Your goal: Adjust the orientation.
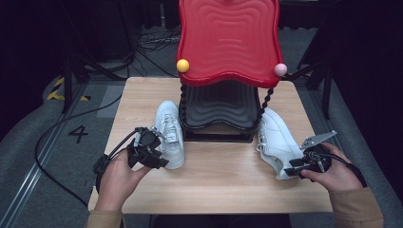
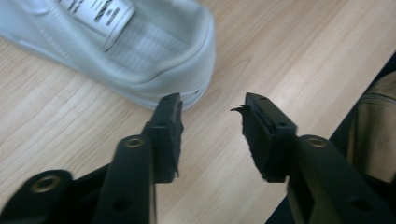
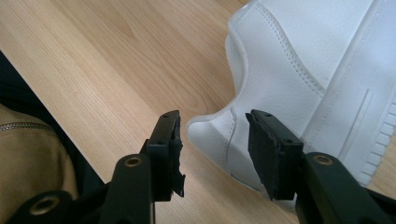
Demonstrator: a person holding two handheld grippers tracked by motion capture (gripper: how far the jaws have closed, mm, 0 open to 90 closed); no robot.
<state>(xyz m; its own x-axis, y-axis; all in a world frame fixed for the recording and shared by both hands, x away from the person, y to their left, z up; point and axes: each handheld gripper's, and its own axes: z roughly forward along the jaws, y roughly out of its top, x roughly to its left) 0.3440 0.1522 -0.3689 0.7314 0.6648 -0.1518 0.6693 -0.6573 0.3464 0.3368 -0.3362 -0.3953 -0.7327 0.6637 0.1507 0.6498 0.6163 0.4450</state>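
Two white sneakers lie on the wooden table (image 1: 214,190). The left sneaker (image 1: 170,135) (image 2: 140,56) has its heel toward me. My left gripper (image 1: 159,160) (image 2: 212,105) hovers just behind that heel, open, with nothing between its jaws. The right sneaker (image 1: 275,140) (image 3: 303,70) lies to the right of the rack. My right gripper (image 1: 290,169) (image 3: 212,122) is at its heel. The jaws stand on either side of the heel collar, with a gap showing at the left pad.
A shoe rack stands at the table's back middle, with a red wavy top shelf (image 1: 228,38) and a black lower shelf (image 1: 218,104). A yellow knob (image 1: 182,65) and a pink knob (image 1: 280,69) cap its posts. Cables lie on the floor behind.
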